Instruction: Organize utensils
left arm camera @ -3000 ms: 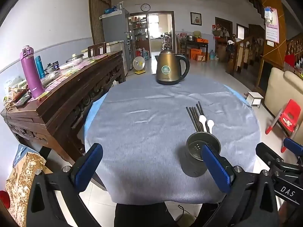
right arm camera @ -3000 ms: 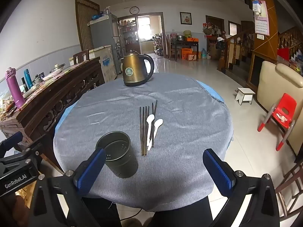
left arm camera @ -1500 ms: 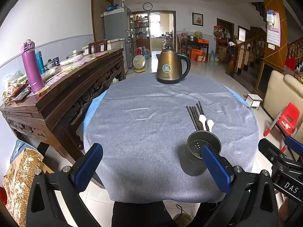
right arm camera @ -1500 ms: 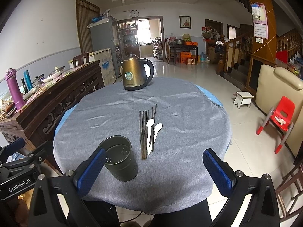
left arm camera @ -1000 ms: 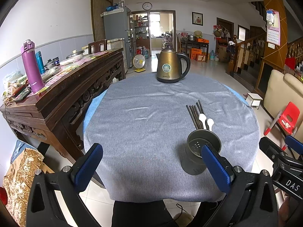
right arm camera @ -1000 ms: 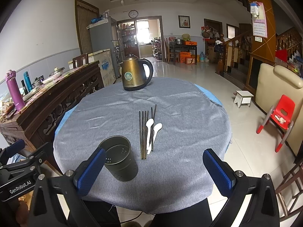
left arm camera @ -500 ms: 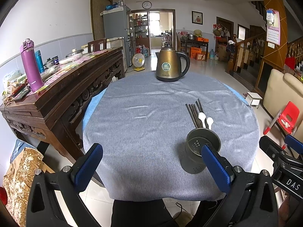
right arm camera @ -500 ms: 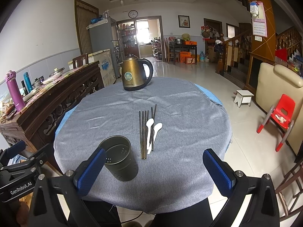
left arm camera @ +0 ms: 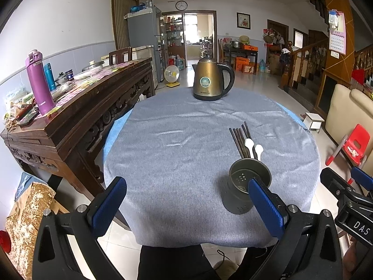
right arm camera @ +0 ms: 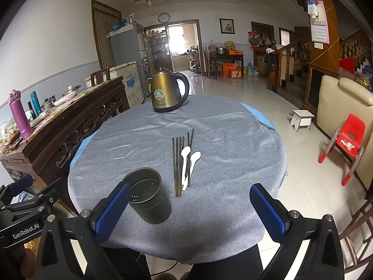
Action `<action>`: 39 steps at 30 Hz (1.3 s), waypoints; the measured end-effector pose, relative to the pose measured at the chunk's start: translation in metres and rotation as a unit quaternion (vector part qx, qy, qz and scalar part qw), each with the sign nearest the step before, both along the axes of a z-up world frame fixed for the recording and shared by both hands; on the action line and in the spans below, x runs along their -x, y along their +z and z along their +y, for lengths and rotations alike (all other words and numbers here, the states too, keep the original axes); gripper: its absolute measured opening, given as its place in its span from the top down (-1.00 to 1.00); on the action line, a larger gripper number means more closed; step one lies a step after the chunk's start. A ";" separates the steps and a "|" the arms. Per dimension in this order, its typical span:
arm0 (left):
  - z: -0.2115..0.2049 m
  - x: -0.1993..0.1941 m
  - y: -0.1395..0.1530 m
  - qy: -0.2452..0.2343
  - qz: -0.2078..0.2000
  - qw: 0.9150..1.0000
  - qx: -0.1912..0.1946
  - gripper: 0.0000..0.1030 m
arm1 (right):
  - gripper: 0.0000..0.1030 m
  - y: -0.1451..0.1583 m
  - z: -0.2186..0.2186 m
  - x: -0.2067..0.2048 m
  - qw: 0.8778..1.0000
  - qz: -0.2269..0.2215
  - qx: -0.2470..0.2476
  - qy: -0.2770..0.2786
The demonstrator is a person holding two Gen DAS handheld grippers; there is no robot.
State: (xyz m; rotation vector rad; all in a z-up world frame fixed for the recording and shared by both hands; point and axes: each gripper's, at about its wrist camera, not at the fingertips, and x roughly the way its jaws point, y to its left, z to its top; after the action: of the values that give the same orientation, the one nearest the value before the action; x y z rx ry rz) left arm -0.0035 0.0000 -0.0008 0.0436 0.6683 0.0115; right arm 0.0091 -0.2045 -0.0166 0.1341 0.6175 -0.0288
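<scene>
Left tongs (left arm camera: 186, 200): jaws wide, holding nothing, poised at the near edge of the table. Right tongs (right arm camera: 190, 206): jaws wide, empty, likewise at the near edge.

Table (right arm camera: 233, 135): round, under a grey cloth; a carved wooden sideboard (left arm camera: 93, 98) stands to its left.

Kettle (right arm camera: 166, 92): bronze-coloured, upright at the far side, well apart from the rest.

Utensil holder (right arm camera: 148, 194): dark perforated cup, upright, empty as far as shows, near edge, left of the utensils.

Chopsticks (right arm camera: 178, 163): dark bundle lying flat, running near to far, just right of the holder.

Spoons (right arm camera: 190, 161): two white, lying against the chopsticks' right side.

Change over the last few seconds: almost none; both tongs have only drifted slightly and nothing on the table has moved. Judgement: the sorting has not begun, and every utensil is yet to go into the holder.
</scene>
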 end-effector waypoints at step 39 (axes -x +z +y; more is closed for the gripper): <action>0.022 -0.125 -0.036 0.007 0.114 0.993 0.008 -1.00 | -0.79 -0.069 -0.093 -0.149 0.975 0.142 -0.170 0.020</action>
State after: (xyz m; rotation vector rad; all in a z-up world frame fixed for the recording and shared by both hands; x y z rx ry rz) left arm 0.1217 0.0222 -0.0370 0.0251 0.8967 0.0142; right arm 0.1581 -0.2980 -0.0859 0.4545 0.9075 0.0996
